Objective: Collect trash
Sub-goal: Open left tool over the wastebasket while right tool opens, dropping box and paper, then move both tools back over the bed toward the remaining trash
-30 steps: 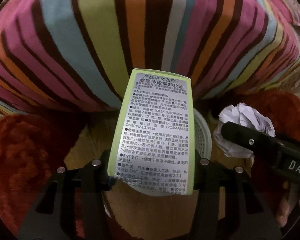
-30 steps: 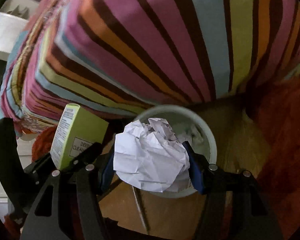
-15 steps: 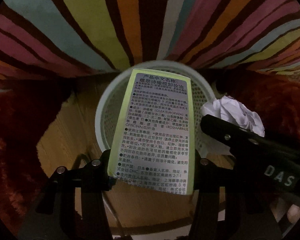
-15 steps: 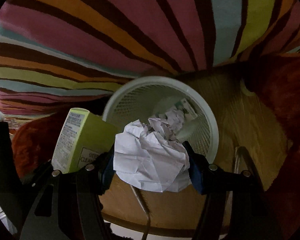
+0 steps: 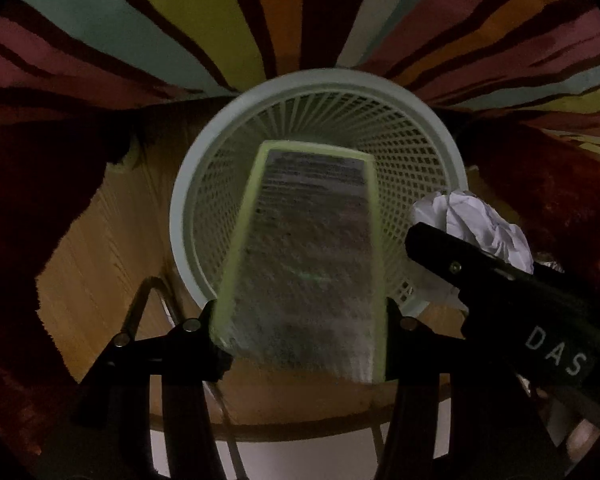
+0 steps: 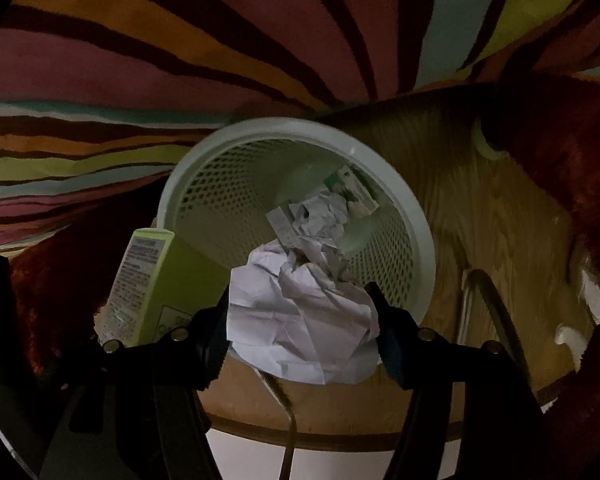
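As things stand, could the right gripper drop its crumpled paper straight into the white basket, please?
Probably yes. The right gripper holds the crumpled paper over the near rim of the white basket, whose mouth is open. The green box in the left gripper sits beside it, not across the opening.

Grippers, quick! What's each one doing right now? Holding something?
Left gripper: shut on the tall lime-green cardboard box, above the white mesh plastic bin.
Right gripper: shut on the crumpled white paper ball.

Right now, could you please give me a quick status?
Left hand-held gripper shut on green box. Right shut on crumpled paper. Both over basket. Nothing blocking.
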